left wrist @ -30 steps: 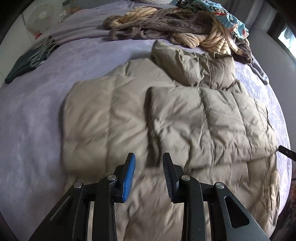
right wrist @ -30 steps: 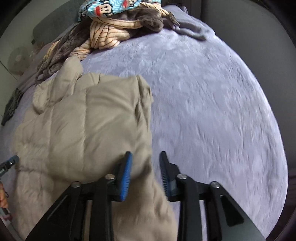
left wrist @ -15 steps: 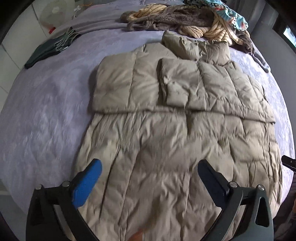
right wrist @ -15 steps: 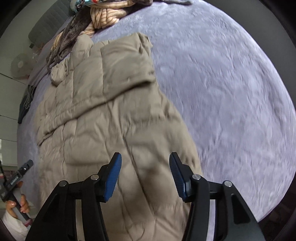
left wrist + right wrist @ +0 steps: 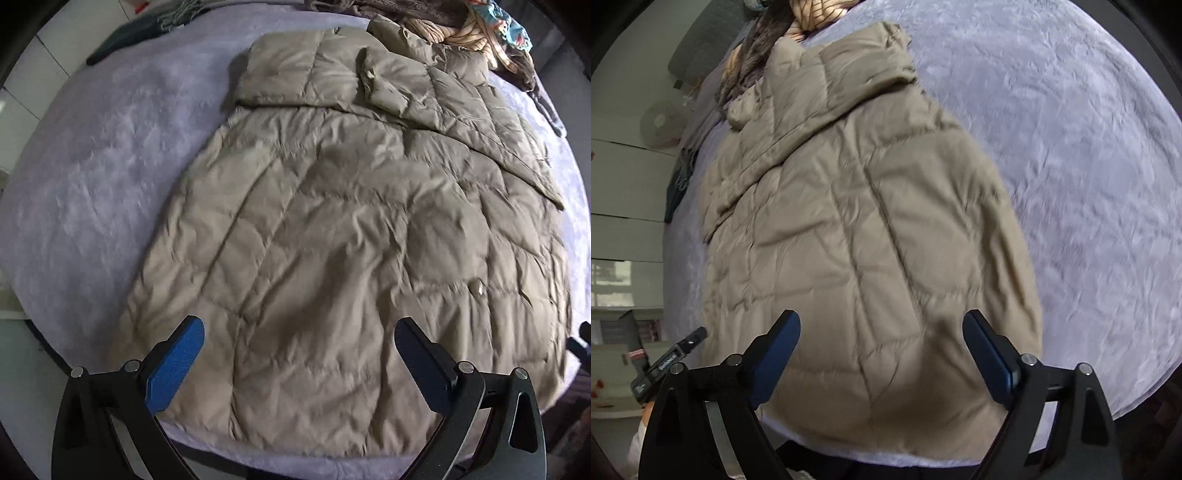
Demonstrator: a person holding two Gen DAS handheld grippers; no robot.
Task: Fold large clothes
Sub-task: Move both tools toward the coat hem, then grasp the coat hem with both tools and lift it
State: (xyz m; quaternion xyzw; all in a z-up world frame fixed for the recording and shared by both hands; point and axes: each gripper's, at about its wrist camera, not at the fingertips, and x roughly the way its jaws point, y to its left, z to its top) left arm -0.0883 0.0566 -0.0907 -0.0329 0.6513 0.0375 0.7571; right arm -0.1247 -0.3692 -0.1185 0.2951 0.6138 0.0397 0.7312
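Khaki quilted down coat [image 5: 343, 236] lies flat on a lilac-grey plush bed cover [image 5: 92, 155], hem toward the cameras, collar end far. Both sleeves are folded in across the upper body: one sleeve [image 5: 284, 74] lies crosswise at far left, the other [image 5: 436, 103] slants over it from the right, cuff near the middle. A hood or collar bulge sits at the far end, touching a heap of other clothes [image 5: 480, 33], striped cream, brown and patterned teal, at the far edge of the bed. A dark green garment [image 5: 147, 29] lies well apart at the far left edge. Left gripper [image 5: 299, 365] hangs above the near hem, jaws spread fully wide, blue pads facing inward, nothing pinched; coat fabric shows below the gap but neither pad presses it. In the right wrist view the same coat [image 5: 857, 229] runs away from the lens, folded sleeve and hood at top. Right gripper [image 5: 881, 354] hovers over the near right corner of the hem, jaws opening, well apart, no cloth caught between them. The tip of the other tool [image 5: 670, 360] shows at lower left of that view. A round white fan [image 5: 659, 123] stands beyond the bed on the left.
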